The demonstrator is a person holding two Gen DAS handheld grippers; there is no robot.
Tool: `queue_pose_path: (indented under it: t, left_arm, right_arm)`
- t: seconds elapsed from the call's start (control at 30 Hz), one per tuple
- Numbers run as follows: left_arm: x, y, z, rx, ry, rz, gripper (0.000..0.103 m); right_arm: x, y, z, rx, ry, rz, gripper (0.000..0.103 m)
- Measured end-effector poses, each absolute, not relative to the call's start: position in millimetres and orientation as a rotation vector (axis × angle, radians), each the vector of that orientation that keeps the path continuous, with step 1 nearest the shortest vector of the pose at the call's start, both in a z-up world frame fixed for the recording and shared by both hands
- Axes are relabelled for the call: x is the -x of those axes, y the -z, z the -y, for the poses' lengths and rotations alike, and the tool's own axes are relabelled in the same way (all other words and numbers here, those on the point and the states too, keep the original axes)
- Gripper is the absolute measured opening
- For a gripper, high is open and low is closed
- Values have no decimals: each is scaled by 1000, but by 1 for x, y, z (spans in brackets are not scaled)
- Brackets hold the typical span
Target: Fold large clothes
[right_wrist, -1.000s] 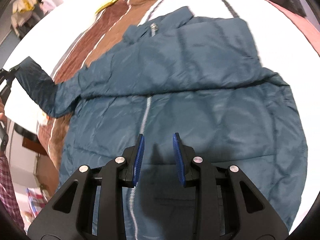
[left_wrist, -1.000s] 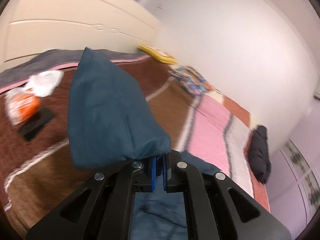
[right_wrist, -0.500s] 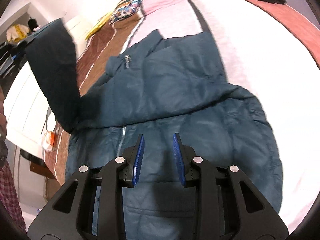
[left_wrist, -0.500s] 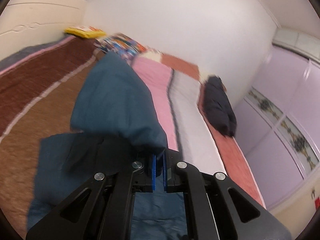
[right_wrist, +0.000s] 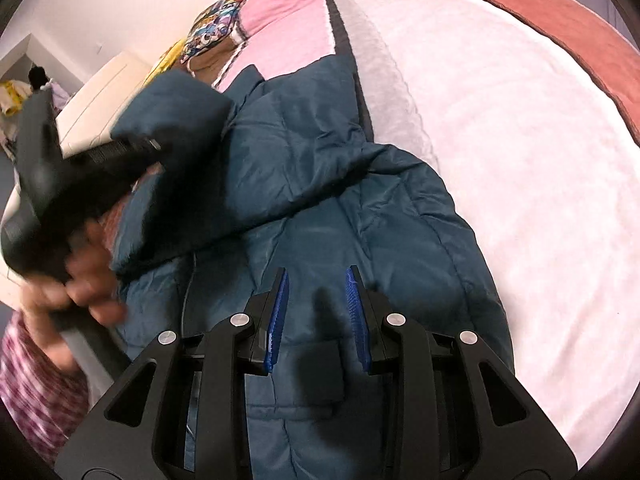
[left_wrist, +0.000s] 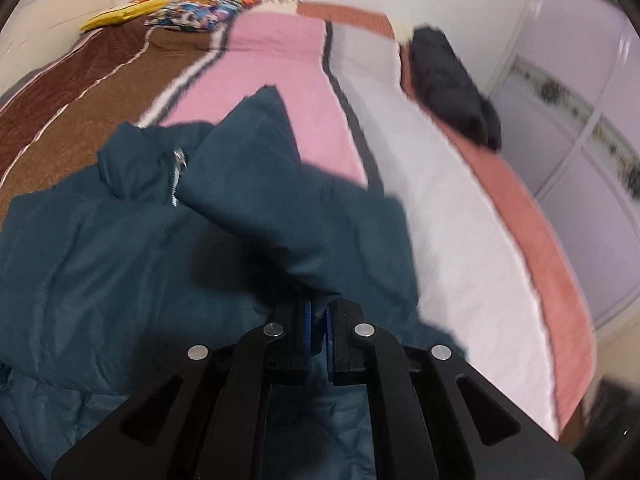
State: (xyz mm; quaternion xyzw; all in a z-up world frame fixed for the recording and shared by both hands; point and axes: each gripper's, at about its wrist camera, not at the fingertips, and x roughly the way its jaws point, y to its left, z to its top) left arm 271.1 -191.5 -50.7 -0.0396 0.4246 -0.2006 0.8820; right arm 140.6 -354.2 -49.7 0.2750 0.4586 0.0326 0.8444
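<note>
A teal puffer jacket lies front up on the bed, zip near the collar. My left gripper pinches the end of its sleeve, which drapes across the jacket's chest. The jaws are just starting to open, with the fabric still between the blue pads. In the right wrist view the same gripper and the person's hand hold the sleeve above the jacket. My right gripper hovers open over the jacket's lower front, with nothing between its fingers.
The bed has a striped blanket in brown, pink, white and rust bands. A dark folded garment lies at its far right. A colourful pillow and a yellow item sit by the wall. Lilac wardrobe doors stand on the right.
My left gripper has swung the sleeve from out at the left side, across and down over the jacket's chest. The right gripper drifted over the jacket and stayed open.
</note>
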Motion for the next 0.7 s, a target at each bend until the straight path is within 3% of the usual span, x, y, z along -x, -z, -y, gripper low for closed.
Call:
queue_pose_path:
  t: [0.07, 0.1, 0.17, 0.37, 0.57, 0.7]
  left_arm:
    - [-271, 62, 201, 39, 424, -909, 16]
    - [-271, 69, 204, 26, 449, -939, 34]
    - [-270, 75, 205, 34, 488, -982, 57]
    - [-246, 59, 198, -5, 588, -969, 58]
    - [-206, 22, 154, -33, 635, -860, 65]
    - [-191, 17, 111, -10, 552, -835, 65]
  right_arm:
    - [-144, 49, 356, -586, -70, -964, 30]
    - [-145, 48, 357, -586, -71, -961, 30]
    - [-148, 46, 358, -587, -71, -956, 30]
    - [-156, 41, 358, -579, -69, -960, 33]
    - [-171, 40, 357, -681, -115, -965, 55]
    - [-183, 39, 355, -688, -93, -969, 55]
